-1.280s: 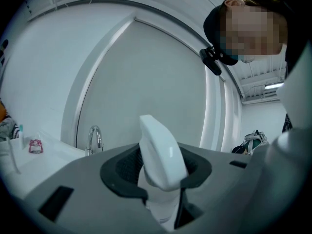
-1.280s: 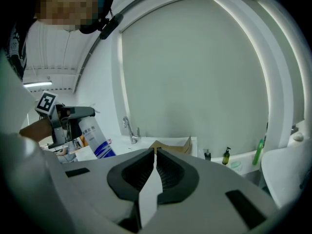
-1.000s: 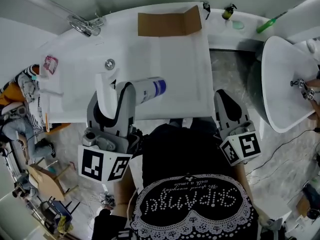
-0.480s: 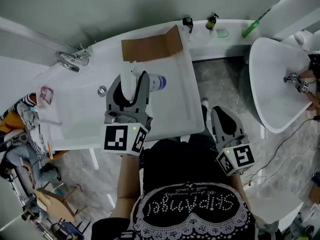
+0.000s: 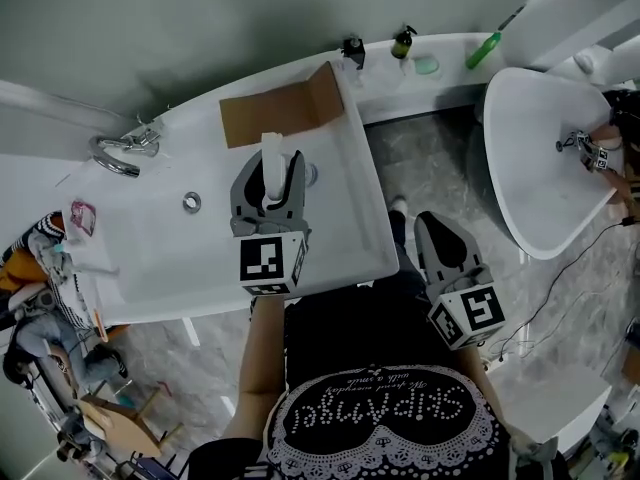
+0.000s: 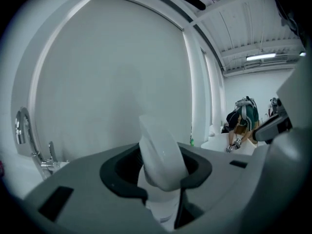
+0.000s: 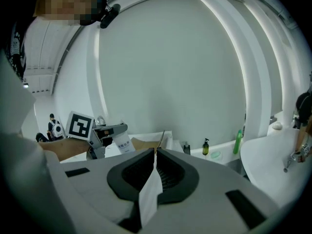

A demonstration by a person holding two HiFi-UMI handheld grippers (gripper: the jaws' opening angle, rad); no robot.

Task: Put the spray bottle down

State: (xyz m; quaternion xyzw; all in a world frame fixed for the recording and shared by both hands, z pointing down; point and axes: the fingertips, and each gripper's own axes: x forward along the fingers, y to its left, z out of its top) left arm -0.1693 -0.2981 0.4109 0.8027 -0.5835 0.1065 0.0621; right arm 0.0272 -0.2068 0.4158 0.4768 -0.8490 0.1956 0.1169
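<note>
Two grippers, left gripper clamped on spray bottle, right gripper pinching white slip

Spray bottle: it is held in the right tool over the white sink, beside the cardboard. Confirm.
Wrong side: the spray bottle is held in the left tool over the white sink, beside the cardboard, as the head view shows.

The left tongs hide most of the spray bottle. The right tongs hide the lower end of the white slip.
</note>
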